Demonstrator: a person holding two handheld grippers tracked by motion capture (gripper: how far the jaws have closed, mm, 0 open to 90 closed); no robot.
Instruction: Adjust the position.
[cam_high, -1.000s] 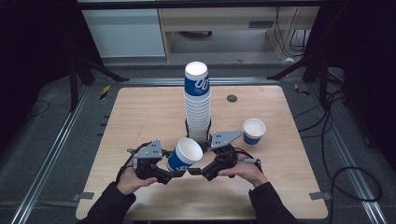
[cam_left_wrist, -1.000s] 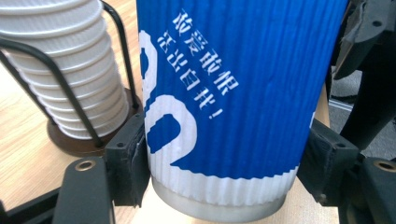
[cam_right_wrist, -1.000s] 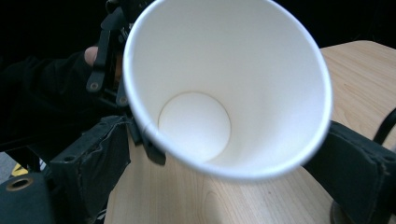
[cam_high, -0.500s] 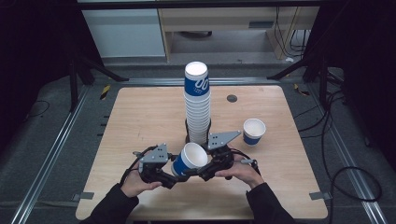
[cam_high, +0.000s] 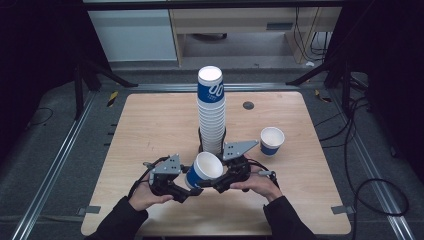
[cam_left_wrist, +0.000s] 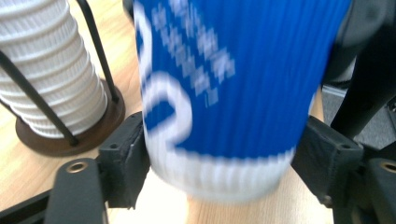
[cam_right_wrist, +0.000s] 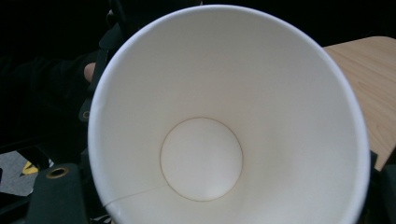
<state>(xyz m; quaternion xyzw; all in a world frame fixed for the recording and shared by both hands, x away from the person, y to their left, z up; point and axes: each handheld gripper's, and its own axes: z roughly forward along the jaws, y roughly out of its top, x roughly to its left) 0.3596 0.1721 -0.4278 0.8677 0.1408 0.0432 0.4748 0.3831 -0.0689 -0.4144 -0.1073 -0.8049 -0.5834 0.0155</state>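
A blue and white paper cup (cam_high: 205, 169) hangs tilted above the table's front, mouth up and to the right. My left gripper (cam_high: 192, 186) is shut on its lower part; in the left gripper view both pads press the cup (cam_left_wrist: 224, 93) near its white base band. My right gripper (cam_high: 218, 186) reaches in from the right under the cup's mouth. Its jaws have just been closing. In the right gripper view the round, uncrushed inside of the cup (cam_right_wrist: 201, 158) hides the pads, so I cannot tell whether the cup's wall is between them.
A tall stack of cups (cam_high: 211, 115) stands in a black wire holder just behind the grippers, close on the left in the left gripper view as the stack (cam_left_wrist: 51, 79). A single cup (cam_high: 271, 140) stands upright at the right. The wooden table (cam_high: 145, 125) is bare on its left half.
The left gripper has brought the cup slightly down and to the right, tipping its mouth more toward the right gripper. The right hand has kept its place.
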